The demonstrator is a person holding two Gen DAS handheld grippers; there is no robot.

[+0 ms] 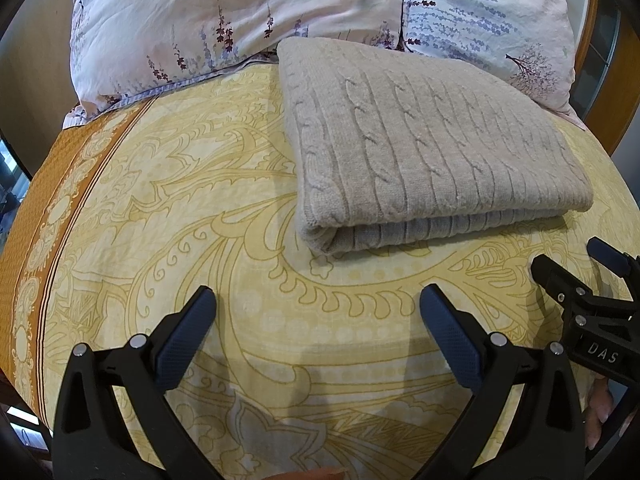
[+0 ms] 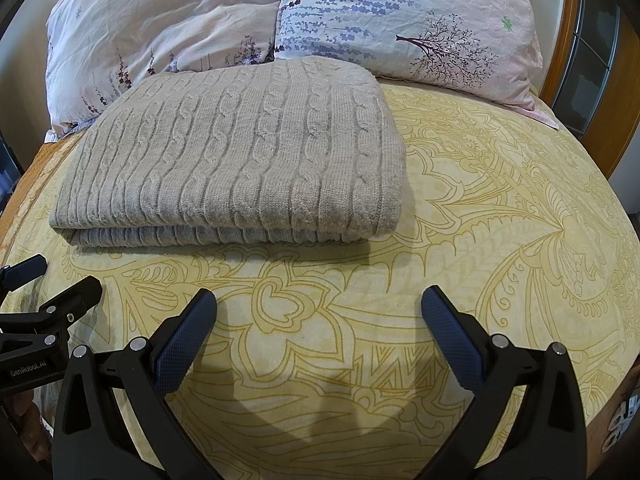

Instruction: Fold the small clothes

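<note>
Sweater: a beige cable-knit, lying folded into a neat rectangle on the bedspread, with its far edge touching the pillows. In the left wrist view it sits at 1 o'clock from the left gripper; in the right wrist view it sits at 11 o'clock from the right gripper. The near edge shows stacked layers, with a rounded fold at its left end.

Grippers: both hang over the bedspread, short of the sweater and touching nothing. Both sets of jaws are spread wide and empty. Each gripper is visible at the edge of the other's view, side by side and close together.

Handling, as judged: the knit looks thick, soft and limp, moderately heavy for clothing, not fragile and not slippery. It would sag and spill open if lifted by one layer. Best hold: pinch all layers together at the two near corners, one gripper each. The fold appears finished or nearly so.
</note>
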